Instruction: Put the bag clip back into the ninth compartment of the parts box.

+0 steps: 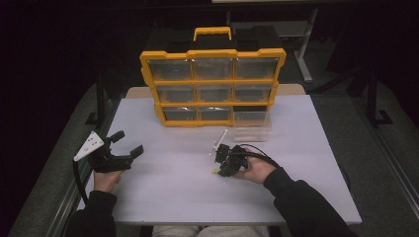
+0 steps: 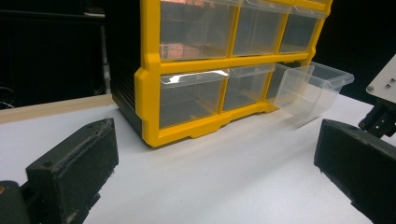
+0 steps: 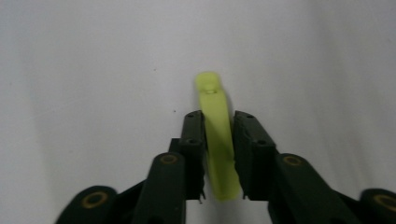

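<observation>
On table — right tool (image 3: 218,121) clamps yellow-green strip (image 3: 216,135) | left tool (image 1: 126,144) released

Yellow-framed organiser cabinet (image 1: 213,87) standing upright at the far middle of the white table (image 1: 163,182), three rows of three clear drawers, carrying handle (image 1: 212,32) on top. Bottom-right compartment is open; its clear drawer (image 1: 252,132) rests on the tabletop just in front of it, touching or nearly touching the cabinet. A thin white stick (image 1: 220,141) lies slantwise near that drawer. Dark floor surrounds the table.
</observation>
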`<action>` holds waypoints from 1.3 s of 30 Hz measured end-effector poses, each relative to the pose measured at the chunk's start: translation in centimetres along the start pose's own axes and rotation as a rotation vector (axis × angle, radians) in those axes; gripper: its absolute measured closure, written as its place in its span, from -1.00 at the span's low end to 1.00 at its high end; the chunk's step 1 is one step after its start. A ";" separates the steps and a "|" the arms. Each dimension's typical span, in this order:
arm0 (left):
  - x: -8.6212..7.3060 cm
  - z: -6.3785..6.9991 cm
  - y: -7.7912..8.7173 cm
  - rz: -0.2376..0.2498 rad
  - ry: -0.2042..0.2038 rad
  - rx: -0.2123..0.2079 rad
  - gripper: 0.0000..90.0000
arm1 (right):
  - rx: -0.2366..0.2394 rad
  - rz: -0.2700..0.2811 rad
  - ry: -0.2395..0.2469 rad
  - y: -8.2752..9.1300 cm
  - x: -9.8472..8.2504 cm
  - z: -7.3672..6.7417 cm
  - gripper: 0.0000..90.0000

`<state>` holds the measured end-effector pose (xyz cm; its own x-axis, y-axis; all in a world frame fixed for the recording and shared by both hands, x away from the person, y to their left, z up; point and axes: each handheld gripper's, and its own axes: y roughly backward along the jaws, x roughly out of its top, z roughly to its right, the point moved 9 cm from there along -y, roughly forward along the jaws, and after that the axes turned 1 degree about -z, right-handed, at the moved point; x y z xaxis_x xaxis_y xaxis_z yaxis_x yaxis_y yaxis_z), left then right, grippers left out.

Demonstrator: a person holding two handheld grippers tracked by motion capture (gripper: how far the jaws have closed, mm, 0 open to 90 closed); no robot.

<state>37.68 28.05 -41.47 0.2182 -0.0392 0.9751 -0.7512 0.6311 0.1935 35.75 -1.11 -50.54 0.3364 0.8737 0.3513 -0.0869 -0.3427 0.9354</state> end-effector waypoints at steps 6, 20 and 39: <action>0.0 -0.1 0.0 0.000 0.005 -0.001 -1.00 | -0.011 0.013 -0.013 0.3 0.1 0.1 0.71; 0.1 -0.1 0.1 0.013 0.012 -0.009 -1.00 | 0.037 0.117 -0.052 2.7 0.6 0.1 0.72; 0.0 -0.2 0.0 0.005 0.012 -0.007 -1.00 | 0.035 0.190 -0.058 5.9 1.4 0.9 0.72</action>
<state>37.79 28.17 -41.53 0.2218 -0.0272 0.9747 -0.7482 0.6363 0.1880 36.59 -2.28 -44.53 0.3705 0.7715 0.5173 -0.1214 -0.5119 0.8504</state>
